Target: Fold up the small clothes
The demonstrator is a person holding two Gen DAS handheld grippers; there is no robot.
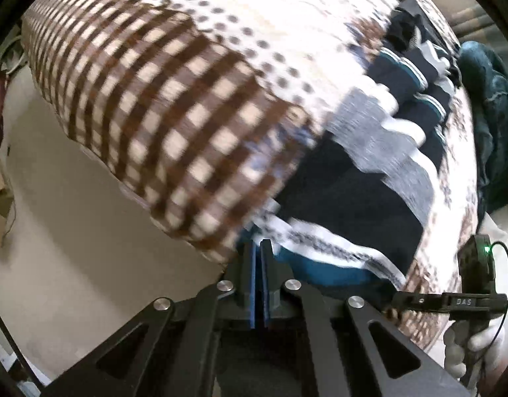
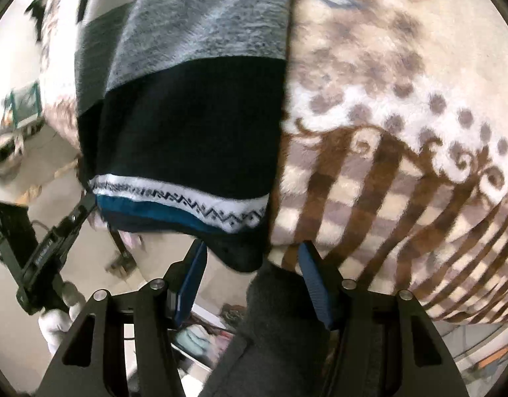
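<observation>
A knit sweater (image 1: 353,198) lies on a bed blanket (image 1: 154,99) of brown checks and dots. It is navy with grey and white bands, a patterned white stripe and a teal hem (image 2: 174,213) that reaches the bed's edge. My left gripper (image 1: 257,246) points steeply down at the hem's left corner, jaws pressed together on the cloth there. The right wrist view shows that same left gripper (image 2: 89,198) pinching the corner. My right gripper (image 2: 252,261) stands open at the other end of the hem, and the sweater's dark lower corner (image 2: 244,258) hangs between its fingers without touching the pads.
Several folded dark and teal pieces (image 1: 416,69) lie in a row at the blanket's far side, with denim cloth (image 1: 492,106) beyond. Beige floor (image 1: 71,231) lies past the bed edge. Grey cloth (image 2: 273,324) shows under the right gripper. A white-gloved hand (image 2: 57,326) holds the left gripper.
</observation>
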